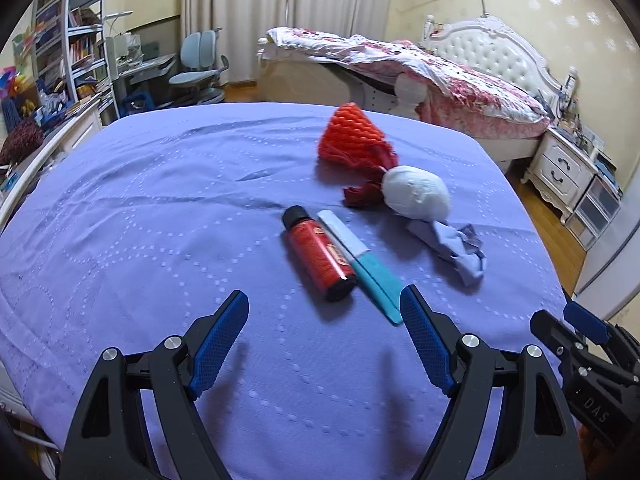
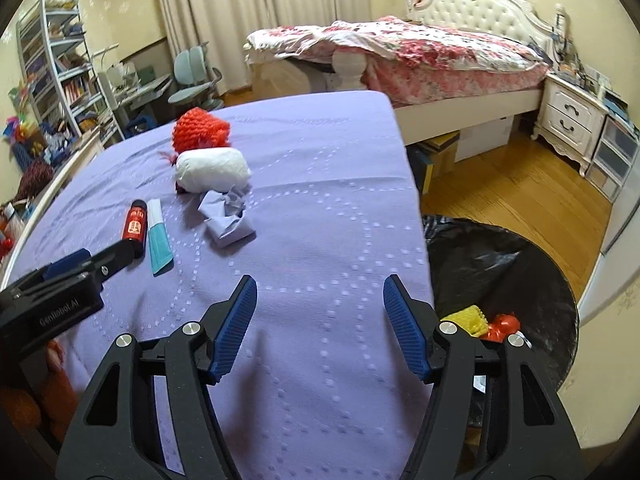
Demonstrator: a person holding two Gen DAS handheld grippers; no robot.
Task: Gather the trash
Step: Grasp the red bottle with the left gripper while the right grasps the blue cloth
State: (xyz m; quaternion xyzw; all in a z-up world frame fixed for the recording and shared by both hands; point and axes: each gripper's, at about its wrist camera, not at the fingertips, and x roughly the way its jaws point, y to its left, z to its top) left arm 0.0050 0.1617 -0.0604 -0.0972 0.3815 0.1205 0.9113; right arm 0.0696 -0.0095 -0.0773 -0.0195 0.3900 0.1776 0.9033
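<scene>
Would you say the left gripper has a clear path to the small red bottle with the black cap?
Probably yes: the left gripper is open, and the small red bottle with the black cap lies just ahead, nothing between. The teal-and-white packet lies against it.

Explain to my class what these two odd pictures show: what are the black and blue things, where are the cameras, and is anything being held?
A person holds a pair of tongs in each hand, each with a camera looking along its fingers. One picture is from the left tongs, the other from the right tongs. Both are open and hold nothing. On the purple cover lie a red bottle, a teal and white packet, a red net, a white bundle and crumpled paper. A black bin bag sits beside it.
</scene>
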